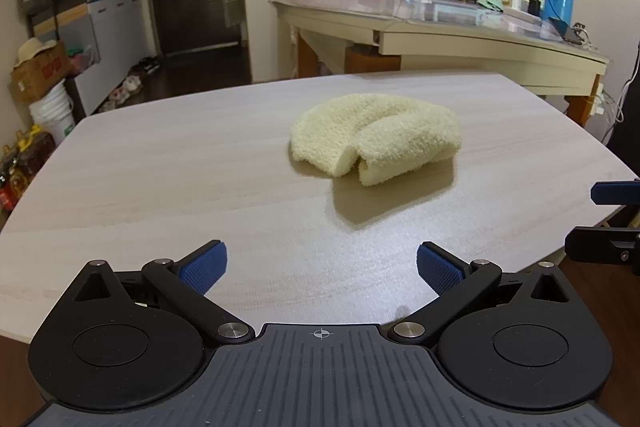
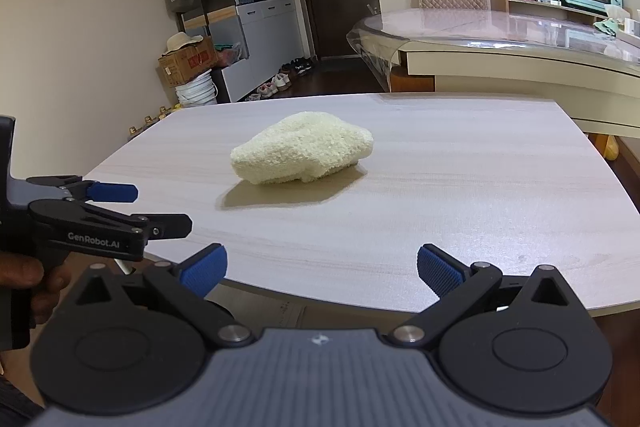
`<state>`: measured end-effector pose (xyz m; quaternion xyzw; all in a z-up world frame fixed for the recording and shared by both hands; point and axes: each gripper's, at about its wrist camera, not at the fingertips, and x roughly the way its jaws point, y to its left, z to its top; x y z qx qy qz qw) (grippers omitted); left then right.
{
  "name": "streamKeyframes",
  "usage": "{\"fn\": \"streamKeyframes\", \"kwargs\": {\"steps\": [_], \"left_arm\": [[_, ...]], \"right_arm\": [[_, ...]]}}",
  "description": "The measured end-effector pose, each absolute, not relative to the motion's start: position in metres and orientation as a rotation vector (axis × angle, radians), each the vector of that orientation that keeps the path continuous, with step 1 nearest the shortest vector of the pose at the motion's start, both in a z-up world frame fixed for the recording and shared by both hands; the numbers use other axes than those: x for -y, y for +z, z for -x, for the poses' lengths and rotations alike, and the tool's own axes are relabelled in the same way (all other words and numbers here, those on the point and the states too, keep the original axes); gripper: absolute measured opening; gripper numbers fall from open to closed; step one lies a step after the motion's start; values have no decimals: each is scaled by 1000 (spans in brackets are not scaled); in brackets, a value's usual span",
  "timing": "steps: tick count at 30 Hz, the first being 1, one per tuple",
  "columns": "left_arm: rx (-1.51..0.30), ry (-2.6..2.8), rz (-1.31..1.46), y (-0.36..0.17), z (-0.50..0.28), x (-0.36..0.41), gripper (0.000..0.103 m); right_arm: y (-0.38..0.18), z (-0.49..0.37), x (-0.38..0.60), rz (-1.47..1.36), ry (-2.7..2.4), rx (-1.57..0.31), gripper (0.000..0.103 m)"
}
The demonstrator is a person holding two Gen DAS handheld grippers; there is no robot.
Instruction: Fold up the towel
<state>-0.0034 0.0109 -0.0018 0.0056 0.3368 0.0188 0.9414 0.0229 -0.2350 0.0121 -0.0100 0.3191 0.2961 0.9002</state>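
On table [image 1: 160,155] centre: crumpled towel [image 1: 376,137], bare wood all round. Left gripper [image 1: 322,269] and right gripper [image 2: 322,269] spread wide, well short of towel. Glass desk [image 1: 440,7] beyond towel.

I see a pale wood-grain table [image 1: 160,167] with rounded corners filling most of both wrist views. Only one thing lies directly on it: a cream-yellow terry towel [image 1: 376,137], crumpled into a loose heap near the middle of the top, a little toward the far side. From my left camera its near edge curls under in two rolled lobes. The towel throws a soft shadow on the near side of the tabletop.
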Motion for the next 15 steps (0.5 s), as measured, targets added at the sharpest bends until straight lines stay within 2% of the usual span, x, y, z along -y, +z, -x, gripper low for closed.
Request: {"fn": "streamKeyframes", "kwargs": {"steps": [15], "left_arm": [[-689, 28, -10, -1, -5, -13, 103]], "right_arm": [[9, -29, 236, 30, 595, -677, 102]]}}
